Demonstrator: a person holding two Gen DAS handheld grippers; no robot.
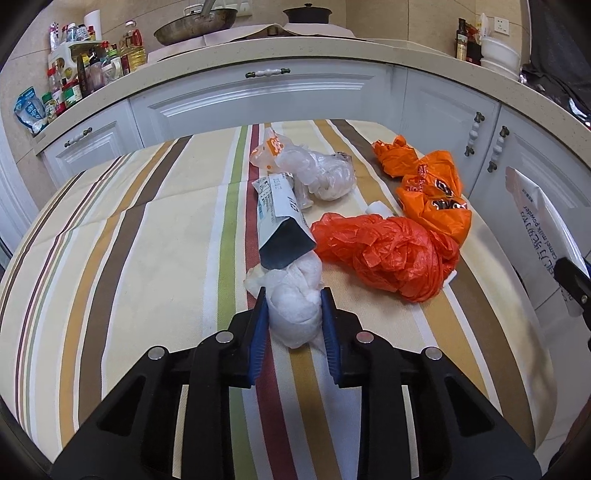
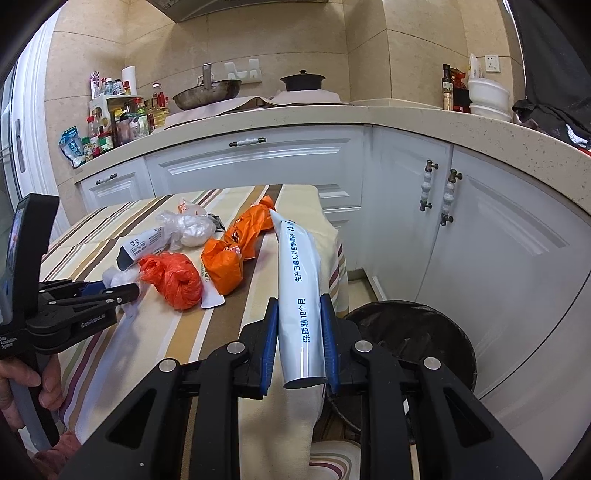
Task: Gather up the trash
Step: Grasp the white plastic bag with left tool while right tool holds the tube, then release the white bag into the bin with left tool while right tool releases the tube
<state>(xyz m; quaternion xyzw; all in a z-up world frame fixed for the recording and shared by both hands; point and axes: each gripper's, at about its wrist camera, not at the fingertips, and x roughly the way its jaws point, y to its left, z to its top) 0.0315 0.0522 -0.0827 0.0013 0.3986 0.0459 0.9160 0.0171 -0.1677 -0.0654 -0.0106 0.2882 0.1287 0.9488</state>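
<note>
On the striped tablecloth lies a white crumpled wad. My left gripper is shut on it, both blue pads against its sides. Just beyond the wad lie a white packet with a dark open end, a red plastic bag, an orange bag and a clear bag. My right gripper is shut on a long white milk-powder packet, held past the table's right edge, above and left of a dark-lined round bin. The left gripper also shows in the right wrist view.
White kitchen cabinets with a stone counter wrap the back and right. A pan, a black pot and several bottles stand on it. A person's hand holds the left gripper's handle. The bin stands between table and cabinets.
</note>
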